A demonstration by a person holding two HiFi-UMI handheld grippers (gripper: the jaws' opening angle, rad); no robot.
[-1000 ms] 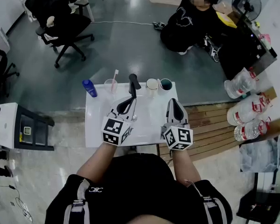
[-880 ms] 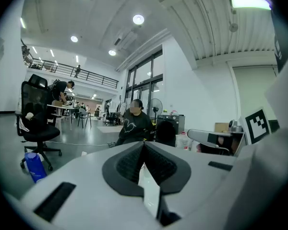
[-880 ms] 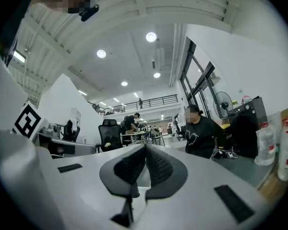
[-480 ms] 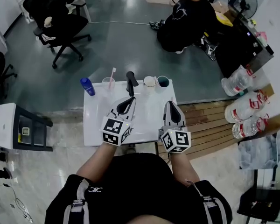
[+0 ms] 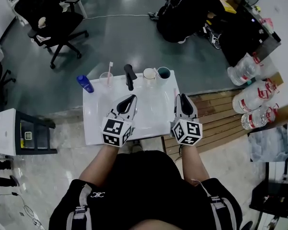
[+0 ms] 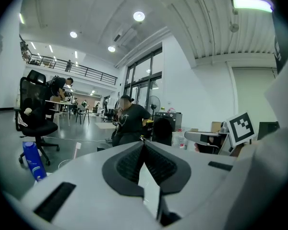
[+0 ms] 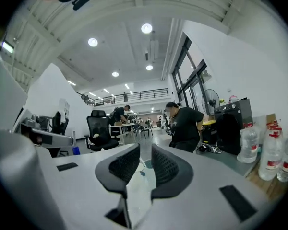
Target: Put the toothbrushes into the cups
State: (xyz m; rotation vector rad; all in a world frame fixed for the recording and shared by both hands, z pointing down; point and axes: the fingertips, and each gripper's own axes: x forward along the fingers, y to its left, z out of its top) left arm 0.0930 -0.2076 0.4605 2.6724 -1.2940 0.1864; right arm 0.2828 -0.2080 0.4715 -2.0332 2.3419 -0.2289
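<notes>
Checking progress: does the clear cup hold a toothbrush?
Yes, a pink toothbrush stands in the clear cup, head up.

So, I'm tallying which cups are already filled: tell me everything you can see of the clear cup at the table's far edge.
The clear cup looks like see-through plastic or glass. It stands upright at the far edge of the white table, toward its left corner. The blue bottle is to its left and a black item to its right, both apart from it. A pink toothbrush stands inside, head up. Nothing else touches it.
</notes>
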